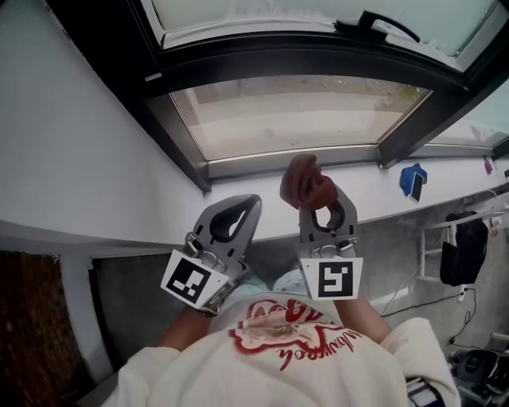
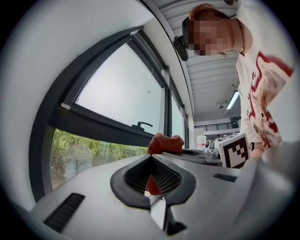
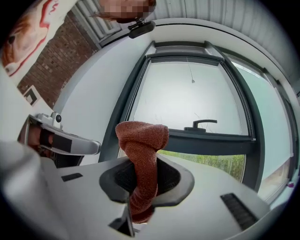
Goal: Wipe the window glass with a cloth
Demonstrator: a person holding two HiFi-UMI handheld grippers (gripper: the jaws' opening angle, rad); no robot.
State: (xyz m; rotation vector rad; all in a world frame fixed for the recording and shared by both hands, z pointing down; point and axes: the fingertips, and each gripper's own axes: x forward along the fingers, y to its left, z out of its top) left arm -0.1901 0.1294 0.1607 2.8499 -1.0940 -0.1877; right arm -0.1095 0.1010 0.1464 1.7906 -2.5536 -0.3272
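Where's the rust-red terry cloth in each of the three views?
Head view: rust-red terry cloth centre-right, bunched above the right gripper.
Left gripper view: cloth at centre, just beyond the jaws.
Right gripper view: cloth at centre, clamped in the jaws.
Shared landmark: the black window handle.

This looks like a lived-in, loft-style room: a dark-framed window [image 1: 318, 60] with a lever handle [image 1: 387, 22] in a white wall [image 1: 71, 119], bare brick [image 3: 56, 56] alongside, dark clothing [image 1: 464, 253] on a white rack [image 1: 429, 238], and a strip light [image 2: 232, 100] overhead.
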